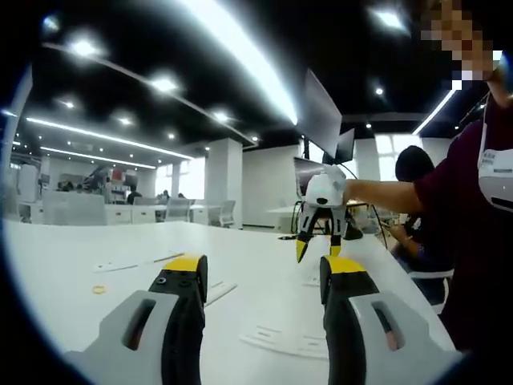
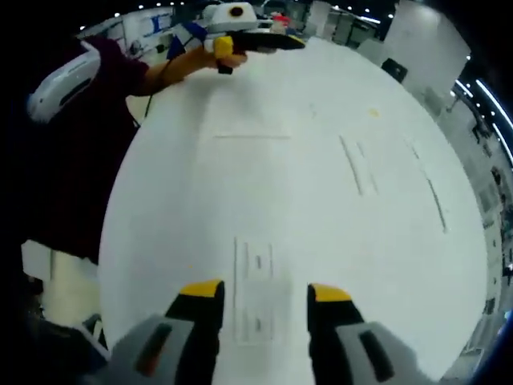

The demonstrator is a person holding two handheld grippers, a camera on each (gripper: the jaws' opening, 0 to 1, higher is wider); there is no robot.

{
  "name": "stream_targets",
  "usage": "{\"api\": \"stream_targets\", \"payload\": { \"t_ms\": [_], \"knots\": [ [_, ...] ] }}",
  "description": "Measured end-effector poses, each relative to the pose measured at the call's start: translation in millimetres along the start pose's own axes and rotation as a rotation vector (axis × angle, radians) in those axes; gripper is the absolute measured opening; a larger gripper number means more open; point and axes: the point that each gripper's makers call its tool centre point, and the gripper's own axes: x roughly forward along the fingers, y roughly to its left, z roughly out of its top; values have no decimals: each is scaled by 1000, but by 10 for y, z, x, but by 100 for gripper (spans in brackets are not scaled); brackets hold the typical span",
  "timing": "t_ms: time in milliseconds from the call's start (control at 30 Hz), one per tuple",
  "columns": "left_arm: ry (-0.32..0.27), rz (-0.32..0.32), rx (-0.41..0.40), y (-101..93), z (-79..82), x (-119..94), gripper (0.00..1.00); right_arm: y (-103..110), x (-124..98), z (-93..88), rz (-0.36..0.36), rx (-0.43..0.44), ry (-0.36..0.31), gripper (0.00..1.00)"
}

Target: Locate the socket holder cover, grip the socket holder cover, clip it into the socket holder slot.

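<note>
I am hovering my right tool (image 2: pixel 264 293), jaws spread and empty, over the white socket holder (image 2: pixel 254 301) on the tabletop (image 2: pixel 321 200); my left tool (image 1: pixel 264 269) is also gaping.

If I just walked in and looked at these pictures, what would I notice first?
Probably the big white table, with flat white plastic strips lying on it. A white socket holder piece lies flat just ahead of the open right gripper. In the left gripper view, the open left gripper points across the table at the other gripper, held up above it.

Open-plan office, white table (image 1: pixel 72 257), dark ceiling with strip lights (image 1: pixel 240 56), white pillar (image 1: pixel 224 180), distant desks.
</note>
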Motion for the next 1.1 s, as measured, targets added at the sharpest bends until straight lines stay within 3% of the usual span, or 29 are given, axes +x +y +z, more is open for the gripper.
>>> {"api": "stream_targets", "payload": {
  "t_ms": [267,1100],
  "knots": [
    [1,5,6,1,4,-8,58,51,59,-104,31,-20,87,39],
    [14,6,16,-7,-2,-7,57,75,142,-119,71,-28,144,28]
  ]
}}
